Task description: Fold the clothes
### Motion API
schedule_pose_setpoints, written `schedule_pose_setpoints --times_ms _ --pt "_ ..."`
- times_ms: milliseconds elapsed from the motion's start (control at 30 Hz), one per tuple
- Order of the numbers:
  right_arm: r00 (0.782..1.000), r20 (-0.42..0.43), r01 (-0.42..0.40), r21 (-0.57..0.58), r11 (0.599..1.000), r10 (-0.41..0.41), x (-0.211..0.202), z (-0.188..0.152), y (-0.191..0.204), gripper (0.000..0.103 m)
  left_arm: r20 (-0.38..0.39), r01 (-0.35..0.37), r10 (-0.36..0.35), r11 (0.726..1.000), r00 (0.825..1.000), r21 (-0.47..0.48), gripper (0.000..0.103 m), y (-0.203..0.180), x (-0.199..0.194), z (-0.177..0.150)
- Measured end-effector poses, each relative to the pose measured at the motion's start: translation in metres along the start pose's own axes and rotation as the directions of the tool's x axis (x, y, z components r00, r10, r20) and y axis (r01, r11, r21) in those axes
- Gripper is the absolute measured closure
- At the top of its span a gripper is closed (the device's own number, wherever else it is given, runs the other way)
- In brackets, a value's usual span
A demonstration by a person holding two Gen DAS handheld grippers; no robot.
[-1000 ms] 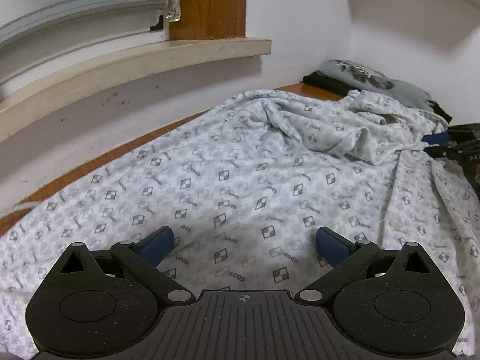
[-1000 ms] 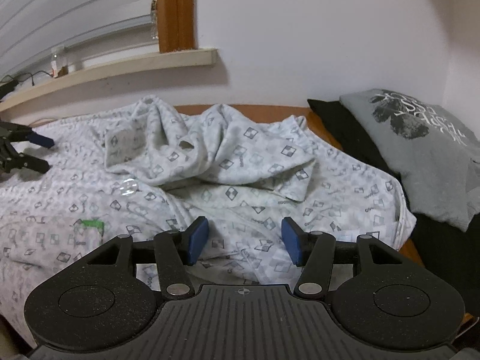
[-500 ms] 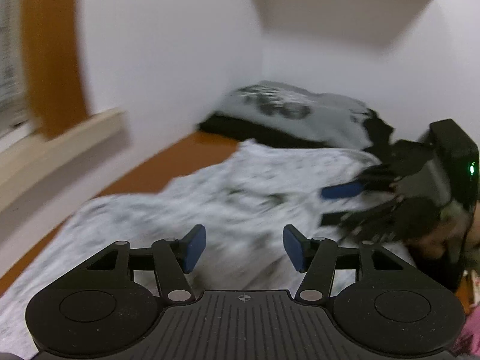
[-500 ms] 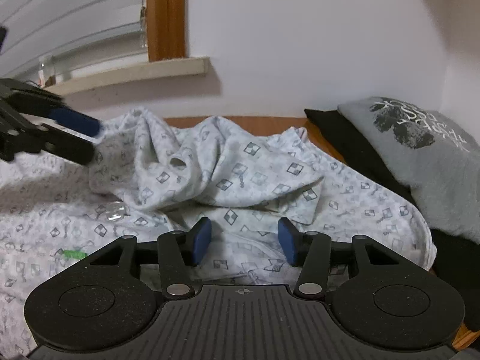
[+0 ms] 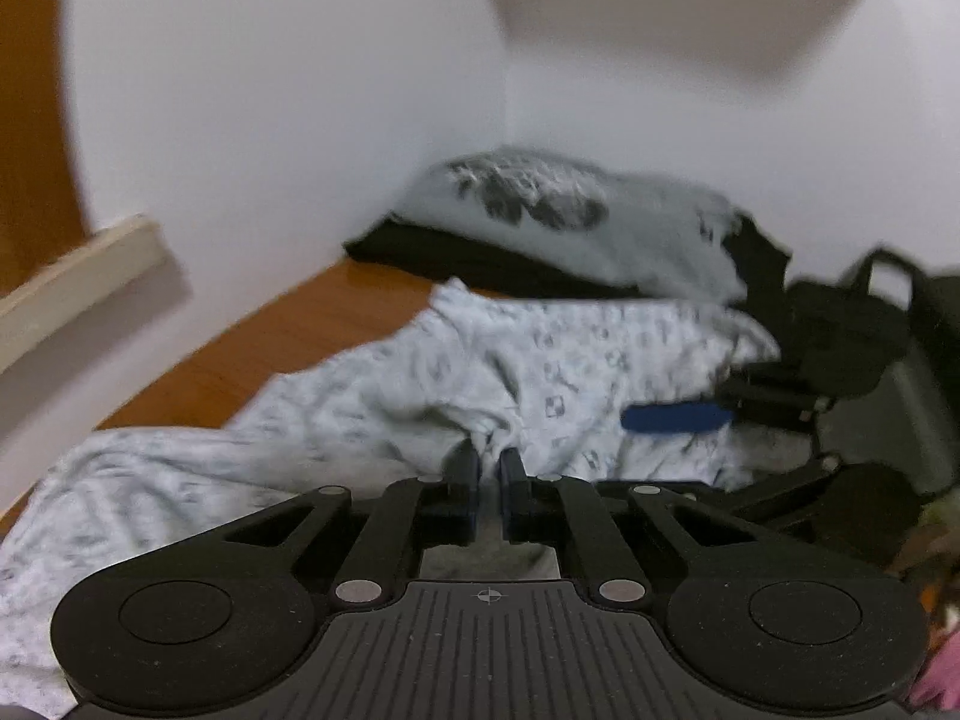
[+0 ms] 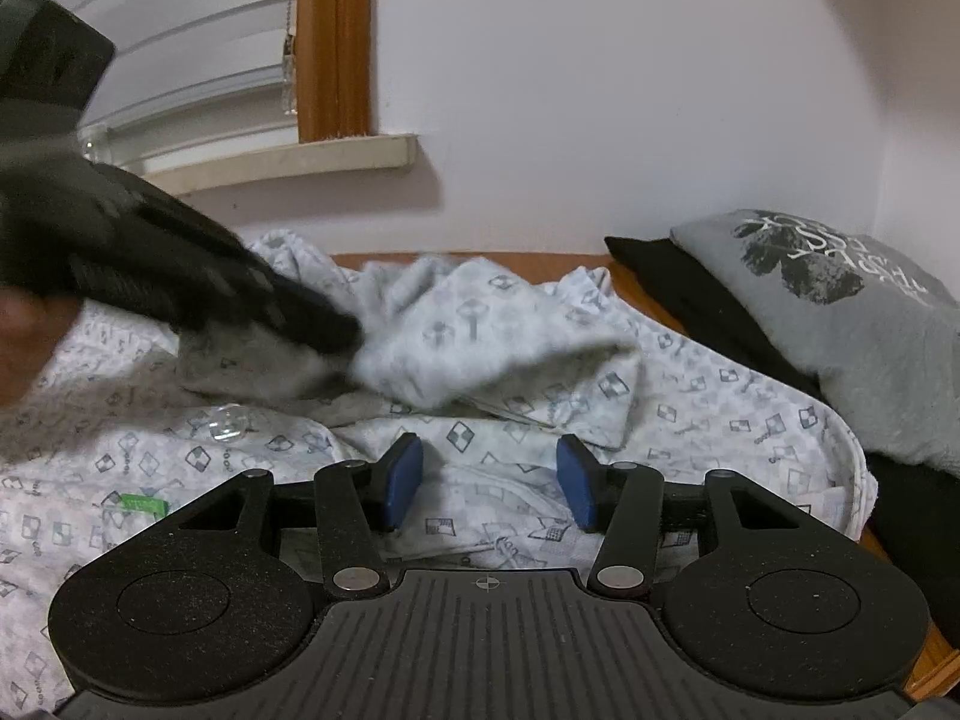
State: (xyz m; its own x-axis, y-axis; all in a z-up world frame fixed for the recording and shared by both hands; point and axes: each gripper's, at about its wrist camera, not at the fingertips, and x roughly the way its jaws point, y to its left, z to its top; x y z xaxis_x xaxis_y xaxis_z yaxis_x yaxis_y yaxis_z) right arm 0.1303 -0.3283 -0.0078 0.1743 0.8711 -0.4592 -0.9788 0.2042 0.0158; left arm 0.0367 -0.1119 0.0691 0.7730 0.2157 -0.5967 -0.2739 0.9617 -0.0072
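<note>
Garment (image 6: 690, 396): green label (image 6: 143, 504), its writing too small to read.

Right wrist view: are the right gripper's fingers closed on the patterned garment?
No. The right gripper has its blue fingers apart, with the patterned garment lying loose beneath the gap.

1. White patterned garment (image 6: 690, 396) lies crumpled across the orange-brown surface, grey diamond print showing.
2. One bunched fold (image 5: 480, 420) rises at its middle, pinched up off the rest.
</note>
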Motion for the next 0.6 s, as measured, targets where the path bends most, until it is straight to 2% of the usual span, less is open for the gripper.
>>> schedule_pose_setpoints --times_ms 133,200,333,467,567,600 --pt "1.0 0.003 0.005 -0.001 1.0 -0.005 0.0 0.0 0.001 0.053 0.088 -0.078 0.082 0.996 0.993 -0.049 0.097 0.046 -0.067 0.006" --pt "1.0 0.005 0.008 -0.001 1.0 -0.008 -0.001 -0.001 0.001 0.053 0.131 -0.134 0.143 0.988 0.981 -0.078 0.097 0.072 -0.106 0.008" --pt "1.0 0.009 0.012 0.001 1.0 -0.012 -0.002 -0.001 0.002 0.053 0.168 -0.22 0.246 0.962 0.955 -0.159 0.097 0.122 -0.177 -0.002" --pt "1.0 0.011 0.017 0.0 1.0 -0.017 -0.002 -0.001 0.002 0.053 0.131 -0.32 0.355 0.919 0.926 -0.229 0.093 0.161 -0.22 -0.026" --pt "1.0 0.012 0.02 -0.002 1.0 -0.02 -0.002 -0.002 0.001 0.053 0.065 -0.398 0.431 0.873 0.9 -0.282 0.091 0.185 -0.23 -0.048" --pt "1.0 0.012 0.02 -0.002 1.0 -0.02 -0.002 -0.002 0.001 0.053 0.047 -0.421 0.452 0.859 0.891 -0.292 0.077 0.189 -0.231 -0.054"
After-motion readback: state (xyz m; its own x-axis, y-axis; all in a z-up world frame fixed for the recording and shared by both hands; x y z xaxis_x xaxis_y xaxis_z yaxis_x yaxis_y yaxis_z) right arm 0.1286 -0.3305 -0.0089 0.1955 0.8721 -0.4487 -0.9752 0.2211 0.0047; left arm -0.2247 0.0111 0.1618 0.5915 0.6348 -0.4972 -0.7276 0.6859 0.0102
